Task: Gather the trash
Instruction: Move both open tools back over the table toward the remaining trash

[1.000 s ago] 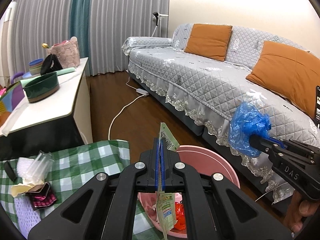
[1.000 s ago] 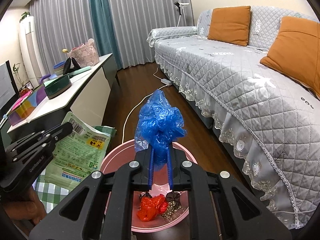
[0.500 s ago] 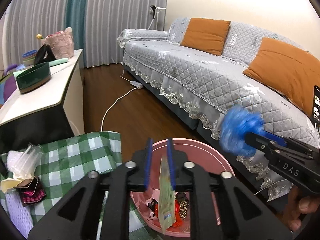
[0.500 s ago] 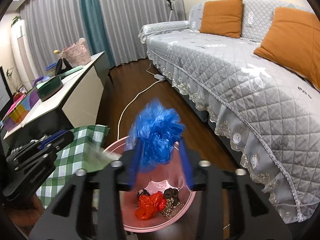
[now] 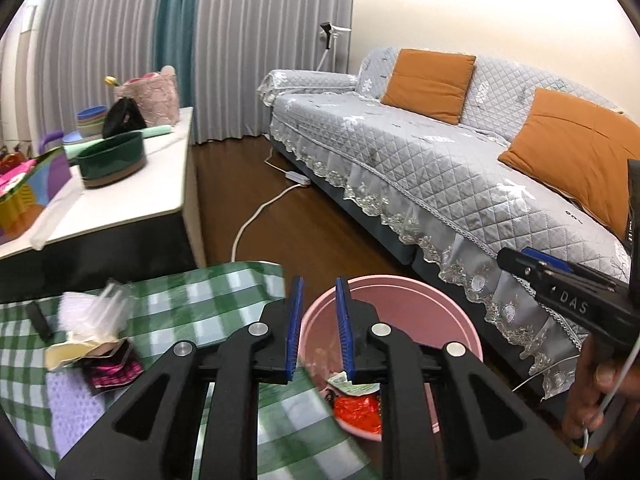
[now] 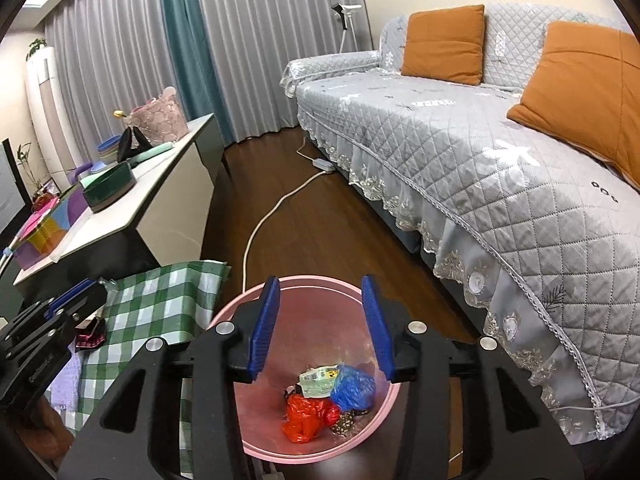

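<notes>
The pink bin point(image 6: 304, 280) stands on the floor below both grippers. In it lie a blue plastic bag point(image 6: 354, 386), a green snack wrapper point(image 6: 318, 378) and a red bag point(image 6: 306, 418). My right gripper point(image 6: 320, 320) hangs open over the bin with nothing between its blue pads. My left gripper point(image 5: 319, 320) is open and empty above the bin's point(image 5: 400, 300) left rim and the table corner. On the green checked tablecloth point(image 5: 180, 300) sit a crumpled clear plastic piece point(image 5: 92, 312), beige paper point(image 5: 76, 350) and a pink wrapper point(image 5: 112, 372).
A grey quilted sofa point(image 6: 500, 160) with orange cushions runs along the right. A white cable point(image 6: 264, 220) crosses the wood floor. The sideboard point(image 5: 120, 200) on the left carries a green bowl point(image 5: 112, 160) and bags. A hand point(image 5: 600, 392) holds the right gripper point(image 5: 506, 254).
Both grippers opened. The green wrapper fell from the left one and the blue bag from the right one into the bin. The left gripper shifted left toward the table.
</notes>
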Demonstrator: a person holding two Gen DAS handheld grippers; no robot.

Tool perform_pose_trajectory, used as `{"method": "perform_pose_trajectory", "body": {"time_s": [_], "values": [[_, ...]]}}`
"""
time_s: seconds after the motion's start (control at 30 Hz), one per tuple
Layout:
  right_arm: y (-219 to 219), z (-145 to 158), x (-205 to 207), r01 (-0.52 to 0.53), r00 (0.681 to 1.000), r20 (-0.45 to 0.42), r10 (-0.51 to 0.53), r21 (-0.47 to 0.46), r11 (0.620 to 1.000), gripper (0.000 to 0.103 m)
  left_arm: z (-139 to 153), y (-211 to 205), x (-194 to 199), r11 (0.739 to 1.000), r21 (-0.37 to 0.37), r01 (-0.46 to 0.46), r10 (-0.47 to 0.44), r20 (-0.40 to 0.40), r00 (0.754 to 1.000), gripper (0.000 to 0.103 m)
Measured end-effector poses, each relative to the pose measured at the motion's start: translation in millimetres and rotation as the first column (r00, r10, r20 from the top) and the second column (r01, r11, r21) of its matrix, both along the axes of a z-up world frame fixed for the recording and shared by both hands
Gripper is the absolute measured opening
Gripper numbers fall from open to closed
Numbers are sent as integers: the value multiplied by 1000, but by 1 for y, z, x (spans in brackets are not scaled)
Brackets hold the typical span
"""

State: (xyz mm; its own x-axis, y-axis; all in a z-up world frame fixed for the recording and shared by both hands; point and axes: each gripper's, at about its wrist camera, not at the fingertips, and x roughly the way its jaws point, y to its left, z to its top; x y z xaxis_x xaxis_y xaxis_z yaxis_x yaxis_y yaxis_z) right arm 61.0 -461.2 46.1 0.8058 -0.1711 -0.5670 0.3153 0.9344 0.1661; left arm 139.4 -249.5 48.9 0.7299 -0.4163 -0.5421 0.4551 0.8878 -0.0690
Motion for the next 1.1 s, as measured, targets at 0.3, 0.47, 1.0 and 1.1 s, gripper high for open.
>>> {"method": "perform_pose_trajectory", "body": {"time_s": [0.3, 0.47, 1.0, 1.1], "values": [[35, 15, -3, -72, 997, 33, 73, -31, 997, 44, 19, 50, -27, 998, 13, -67, 67, 35, 997, 17], [57, 24, -4, -108, 992, 53, 111, -51, 993, 44, 27, 81, -40, 994, 19, -107, 106, 53, 993, 17], [105, 31, -7, -181, 980, 74, 187, -79, 980, 43, 19, 180, -64, 967, 3, -256, 255, 41, 966, 17], [112, 29, -4, -198, 977, 72, 203, -64, 978, 38, 15, 197, -65, 957, 5, -291, 291, 36, 956, 17]]}}
